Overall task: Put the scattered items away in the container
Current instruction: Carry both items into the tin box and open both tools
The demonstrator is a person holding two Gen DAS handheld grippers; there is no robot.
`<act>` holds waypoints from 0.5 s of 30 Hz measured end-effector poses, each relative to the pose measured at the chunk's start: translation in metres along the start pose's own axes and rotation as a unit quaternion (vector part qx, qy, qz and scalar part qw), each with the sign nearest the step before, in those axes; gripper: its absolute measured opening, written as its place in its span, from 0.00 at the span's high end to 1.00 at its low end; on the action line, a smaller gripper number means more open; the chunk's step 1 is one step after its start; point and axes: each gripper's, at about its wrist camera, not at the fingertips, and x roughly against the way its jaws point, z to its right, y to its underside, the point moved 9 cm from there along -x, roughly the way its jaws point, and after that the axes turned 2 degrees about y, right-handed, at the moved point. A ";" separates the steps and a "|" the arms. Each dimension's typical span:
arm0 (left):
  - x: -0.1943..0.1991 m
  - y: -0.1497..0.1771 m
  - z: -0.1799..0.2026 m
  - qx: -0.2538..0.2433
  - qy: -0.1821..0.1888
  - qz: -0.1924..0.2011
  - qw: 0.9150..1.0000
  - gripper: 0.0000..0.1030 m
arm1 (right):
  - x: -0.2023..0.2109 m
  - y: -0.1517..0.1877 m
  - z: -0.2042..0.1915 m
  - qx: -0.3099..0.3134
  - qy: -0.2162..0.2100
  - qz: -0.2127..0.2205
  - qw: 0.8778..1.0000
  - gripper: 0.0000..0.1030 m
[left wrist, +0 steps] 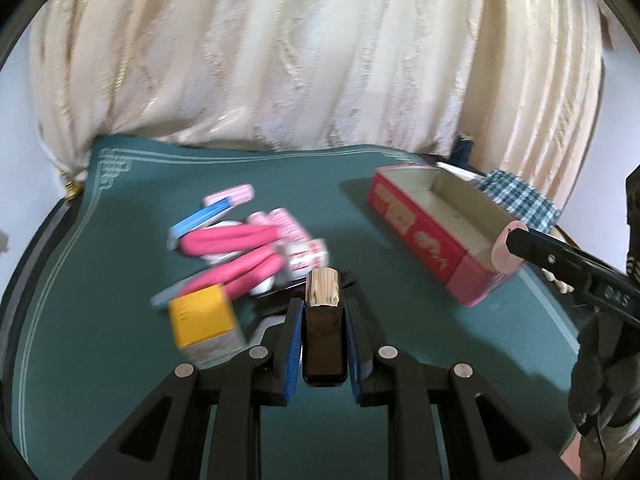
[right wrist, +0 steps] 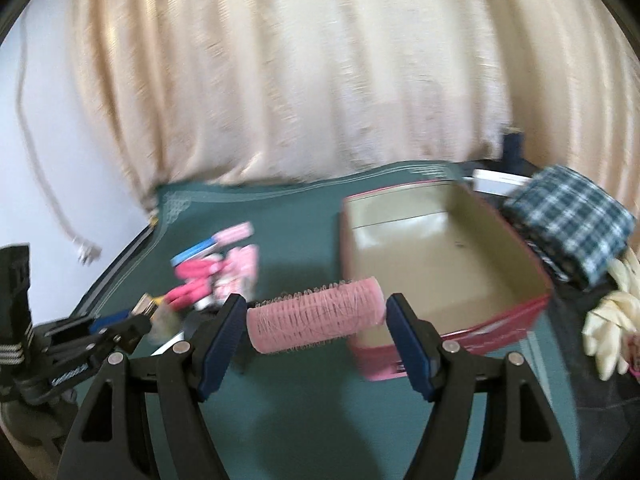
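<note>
Red tin (right wrist: 448, 264) bare inside, right hand-held gripper (right wrist: 316, 316) clamping pink roller (right wrist: 316, 316), left hand-held gripper (left wrist: 323, 320) pinching wood-capped bottle (left wrist: 323, 320)

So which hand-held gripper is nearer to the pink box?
Right. The right hand-held gripper holds a pink roller at the pink box; the left hand-held gripper is over the pile.

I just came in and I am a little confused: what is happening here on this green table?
A person is tidying small items into a red tin, which looks empty. The right tongs hold a pink hair roller by its ends, just in front of the tin. The left tongs grip a dark bottle with a wooden cap. A pile of pink curlers and small boxes still lies on the green mat.
</note>
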 end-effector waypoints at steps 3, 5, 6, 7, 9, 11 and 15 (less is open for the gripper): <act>-0.008 -0.010 0.018 -0.010 0.017 0.001 1.000 0.80 | 0.003 -0.005 0.027 -0.023 0.021 0.007 0.999 0.27; -0.014 -0.017 0.032 -0.016 0.030 0.000 0.999 0.80 | 0.003 -0.008 0.041 -0.032 0.036 0.010 0.999 0.27; -0.017 -0.020 0.037 -0.017 0.036 0.000 0.999 0.80 | 0.002 -0.010 0.048 -0.034 0.045 0.012 0.998 0.27; -0.020 -0.023 0.044 -0.020 0.041 0.000 0.999 0.80 | 0.002 -0.011 0.051 -0.035 0.051 0.013 0.998 0.27; -0.026 -0.030 0.057 -0.029 0.051 0.001 0.998 0.80 | -0.001 -0.015 0.063 -0.037 0.064 0.015 0.997 0.27; -0.033 -0.038 0.072 -0.039 0.061 0.002 0.997 0.80 | -0.005 -0.018 0.075 -0.040 0.074 0.014 0.996 0.27; -0.045 -0.052 0.095 -0.052 0.078 0.002 0.996 0.80 | -0.018 -0.020 0.091 -0.051 0.084 0.008 0.995 0.26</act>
